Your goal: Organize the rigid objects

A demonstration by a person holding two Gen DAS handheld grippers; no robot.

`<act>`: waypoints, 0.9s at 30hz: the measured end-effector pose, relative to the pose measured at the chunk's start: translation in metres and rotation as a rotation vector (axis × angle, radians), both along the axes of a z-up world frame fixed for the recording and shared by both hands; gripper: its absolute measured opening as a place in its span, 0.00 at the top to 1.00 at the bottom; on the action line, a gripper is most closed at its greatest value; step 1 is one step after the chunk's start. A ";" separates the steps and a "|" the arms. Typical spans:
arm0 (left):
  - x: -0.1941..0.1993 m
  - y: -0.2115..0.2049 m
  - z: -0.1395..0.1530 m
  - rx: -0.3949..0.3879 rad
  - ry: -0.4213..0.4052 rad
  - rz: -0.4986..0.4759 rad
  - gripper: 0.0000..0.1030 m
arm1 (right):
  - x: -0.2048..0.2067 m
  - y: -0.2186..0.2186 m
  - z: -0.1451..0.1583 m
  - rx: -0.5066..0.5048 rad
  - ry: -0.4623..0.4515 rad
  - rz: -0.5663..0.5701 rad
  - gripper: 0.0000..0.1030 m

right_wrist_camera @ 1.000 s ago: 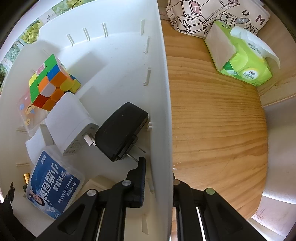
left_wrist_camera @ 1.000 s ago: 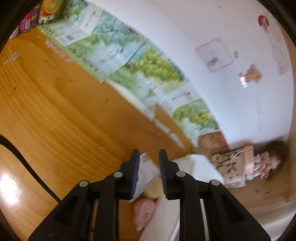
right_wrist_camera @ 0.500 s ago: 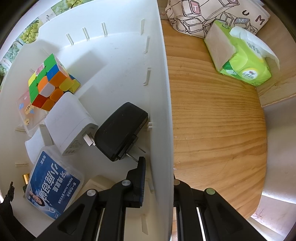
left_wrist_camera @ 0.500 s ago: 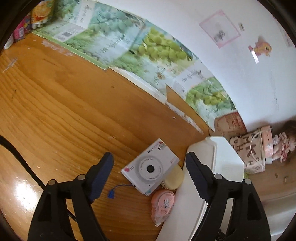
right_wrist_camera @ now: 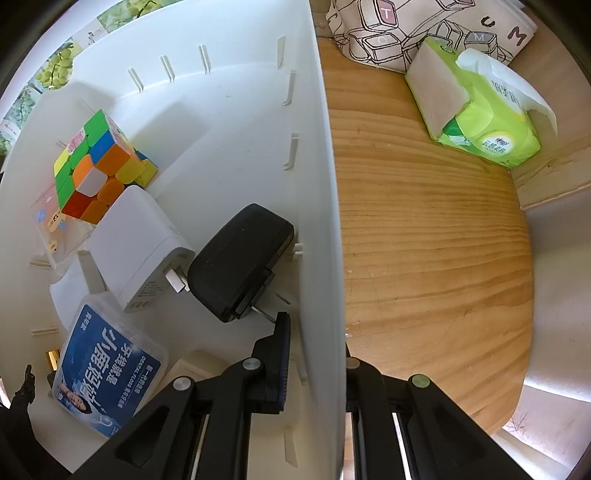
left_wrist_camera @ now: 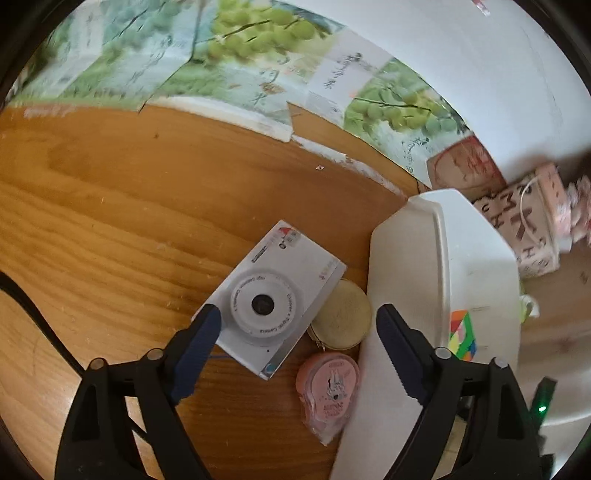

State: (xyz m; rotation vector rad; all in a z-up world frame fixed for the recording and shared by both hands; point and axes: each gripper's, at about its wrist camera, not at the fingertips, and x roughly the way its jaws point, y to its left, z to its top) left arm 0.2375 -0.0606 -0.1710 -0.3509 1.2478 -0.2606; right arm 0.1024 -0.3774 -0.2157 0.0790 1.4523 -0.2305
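A white toy camera (left_wrist_camera: 273, 301) lies flat on the wooden table, beside a round beige tin (left_wrist_camera: 343, 315) and a pink tape dispenser (left_wrist_camera: 327, 391). My left gripper (left_wrist_camera: 297, 321) is wide open above them, its left fingertip at the camera's near corner. A white bin (left_wrist_camera: 439, 266) stands to the right. My right gripper (right_wrist_camera: 314, 332) is shut on the white bin's wall (right_wrist_camera: 317, 221). Inside lie a colour cube (right_wrist_camera: 96, 166), a white charger (right_wrist_camera: 136, 254), a black charger (right_wrist_camera: 240, 262) and a blue floss box (right_wrist_camera: 107, 373).
Grape-printed cardboard (left_wrist_camera: 240, 62) lines the wall at the table's back. A patterned pouch (right_wrist_camera: 406, 29) and a green tissue pack (right_wrist_camera: 480, 110) lie on the table right of the bin. A black cable (left_wrist_camera: 40, 325) runs along the left.
My left gripper opened from shut to wide and swung down over the camera, tin and tape dispenser. My right gripper has not moved.
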 end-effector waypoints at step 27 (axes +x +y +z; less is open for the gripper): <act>0.027 -0.014 -0.024 0.212 0.038 -0.146 0.13 | 0.000 -0.003 0.000 0.004 0.006 -0.020 0.87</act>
